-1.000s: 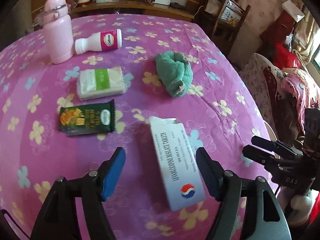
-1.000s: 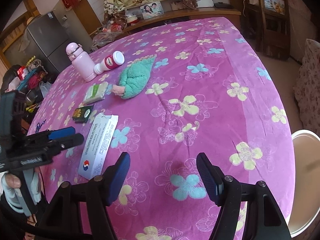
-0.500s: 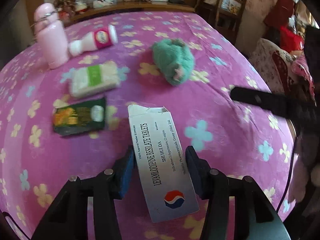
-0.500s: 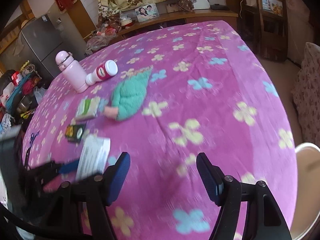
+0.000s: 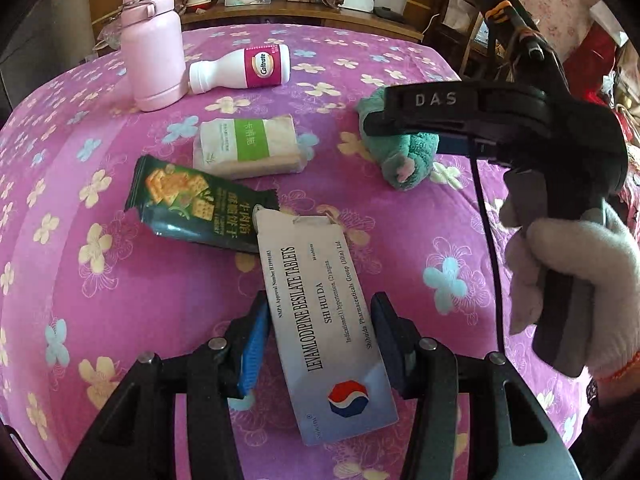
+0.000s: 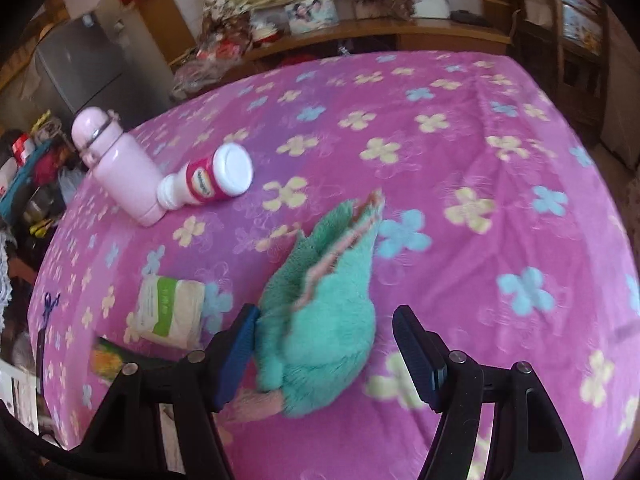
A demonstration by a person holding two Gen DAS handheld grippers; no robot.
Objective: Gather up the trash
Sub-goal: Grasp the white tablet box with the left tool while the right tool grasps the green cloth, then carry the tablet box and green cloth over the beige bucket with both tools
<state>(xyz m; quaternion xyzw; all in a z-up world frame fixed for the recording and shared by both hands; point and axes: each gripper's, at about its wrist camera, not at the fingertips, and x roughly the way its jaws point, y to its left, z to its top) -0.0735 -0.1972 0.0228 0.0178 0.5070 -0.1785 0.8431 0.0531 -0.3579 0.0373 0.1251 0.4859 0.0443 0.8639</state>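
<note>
A white tablet box [image 5: 320, 320] sits between the blue pads of my left gripper [image 5: 320, 340], which is shut on its long sides. The box's torn far end overlaps a dark green cracker packet [image 5: 192, 204]. Beyond it lie a tissue pack [image 5: 248, 144] and a white and pink Caltrate bottle [image 5: 248, 68] on its side. My right gripper [image 6: 326, 356] stands open just over a rolled green towel [image 6: 320, 312], its left pad beside the towel's edge. In the left wrist view a gloved hand [image 5: 580, 280] holds the right gripper [image 5: 368, 122] above that towel [image 5: 408, 160].
A pink flask [image 5: 154, 44] stands upright at the back left, touching the bottle's neck. The table [image 6: 480, 160] wears a purple flowered cloth and drops off at the right. A wooden shelf with photos and a chair stand behind it.
My left jaws closed on the tablet box and drew it nearer the cracker packet. My right gripper swept left across the table and now hangs over the green towel.
</note>
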